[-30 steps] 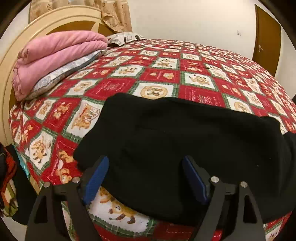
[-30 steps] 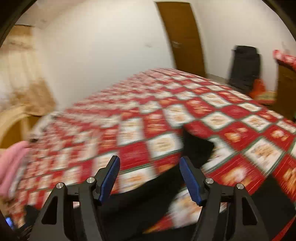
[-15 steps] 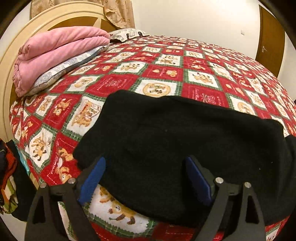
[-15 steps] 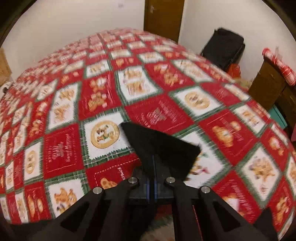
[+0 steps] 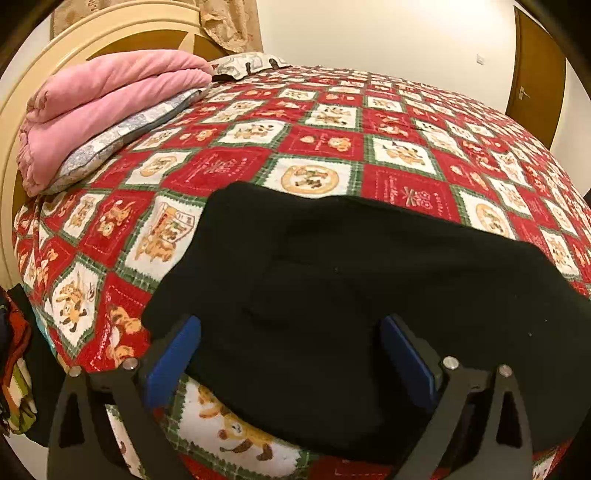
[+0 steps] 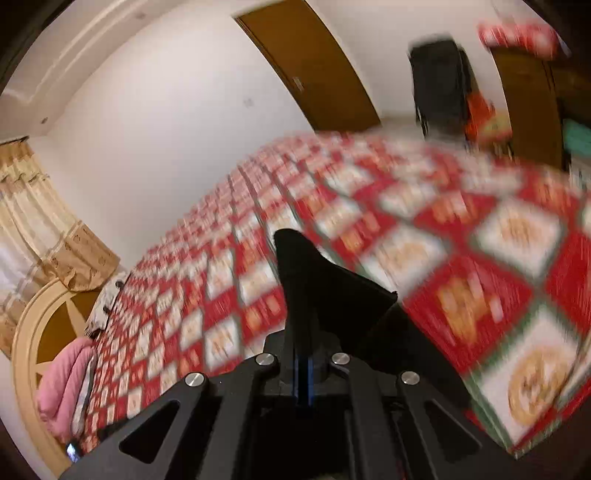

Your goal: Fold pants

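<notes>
Black pants point(image 5: 369, 277) lie spread across the near side of a red, white and green patterned bedspread point(image 5: 314, 144). In the left wrist view my left gripper point(image 5: 290, 325) hovers low over their near left part, its jaws opening wide; the cloth lies under and between the blue pads, which do not press on it. In the blurred right wrist view my right gripper point(image 6: 303, 354) is shut on a corner of the pants point(image 6: 314, 288). That corner sticks up past the fingertips as a black peak, lifted above the bed.
A folded pink blanket point(image 5: 103, 107) on a grey pillow sits at the far left by the cream headboard point(image 5: 110, 33). Brown doors point(image 5: 535, 74) point(image 6: 310, 62), a black bag point(image 6: 439, 81) and wooden furniture point(image 6: 524, 103) stand beyond the bed. Clothes hang off the left edge point(image 5: 14, 369).
My right gripper closed on a corner of the pants, then swung fast across the bed with it while rolling. The left gripper's jaws spread a little wider and the hand stayed put.
</notes>
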Demonstrator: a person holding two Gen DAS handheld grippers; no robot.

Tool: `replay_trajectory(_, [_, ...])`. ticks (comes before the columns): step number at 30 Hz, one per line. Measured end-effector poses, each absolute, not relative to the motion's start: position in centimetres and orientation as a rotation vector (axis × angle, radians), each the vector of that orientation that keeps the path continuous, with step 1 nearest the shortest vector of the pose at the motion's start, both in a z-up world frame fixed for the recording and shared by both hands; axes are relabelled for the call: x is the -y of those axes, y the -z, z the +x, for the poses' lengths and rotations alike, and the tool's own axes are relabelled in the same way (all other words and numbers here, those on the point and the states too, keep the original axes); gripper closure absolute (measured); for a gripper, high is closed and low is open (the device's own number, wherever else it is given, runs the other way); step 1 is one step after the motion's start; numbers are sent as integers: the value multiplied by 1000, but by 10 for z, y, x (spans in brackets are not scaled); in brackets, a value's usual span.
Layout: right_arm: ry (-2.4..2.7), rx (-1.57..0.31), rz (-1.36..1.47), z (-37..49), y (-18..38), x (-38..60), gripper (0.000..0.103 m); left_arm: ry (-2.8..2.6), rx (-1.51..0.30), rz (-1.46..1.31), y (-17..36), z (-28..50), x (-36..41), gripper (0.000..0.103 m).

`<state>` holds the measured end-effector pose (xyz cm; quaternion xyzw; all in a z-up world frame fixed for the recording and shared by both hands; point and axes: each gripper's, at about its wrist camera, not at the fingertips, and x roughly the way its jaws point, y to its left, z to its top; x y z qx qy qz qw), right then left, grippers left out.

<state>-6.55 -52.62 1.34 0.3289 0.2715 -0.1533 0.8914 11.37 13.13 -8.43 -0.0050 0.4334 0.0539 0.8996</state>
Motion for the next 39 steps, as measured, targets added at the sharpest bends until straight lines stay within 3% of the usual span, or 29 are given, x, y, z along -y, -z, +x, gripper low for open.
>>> replay_trajectory(6, [354, -612, 881, -106, 34, 542, 99, -118, -907, -8, 84, 116, -130, 1])
replay_trajectory(9, [444, -625, 786, -110, 12, 533, 97, -124, -911, -7, 84, 117, -129, 1])
replay_trajectory(11, [494, -614, 687, -106, -9, 524, 90, -130, -913, -9, 83, 118, -129, 1])
replay_trajectory(17, [686, -489, 443, -90, -64, 515, 89, -137, -915, -6, 83, 119, -128, 0])
replay_trajectory(23, [556, -791, 326, -14, -27, 524, 88, -147, -916, -3, 83, 121, -127, 0])
replay_trajectory(29, [561, -821, 359, -14, 0, 538, 88, -155, -917, -2, 84, 121, -127, 0])
replay_trajectory(35, [511, -737, 467, -29, -10, 549, 76, -161, -924, -3, 83, 122, -127, 0])
replay_trajectory(37, [485, -723, 520, -31, -9, 557, 54, -162, -926, -5, 83, 122, -127, 0])
replay_trajectory(39, [453, -737, 549, -30, -4, 560, 54, -166, -927, -8, 83, 122, -127, 0])
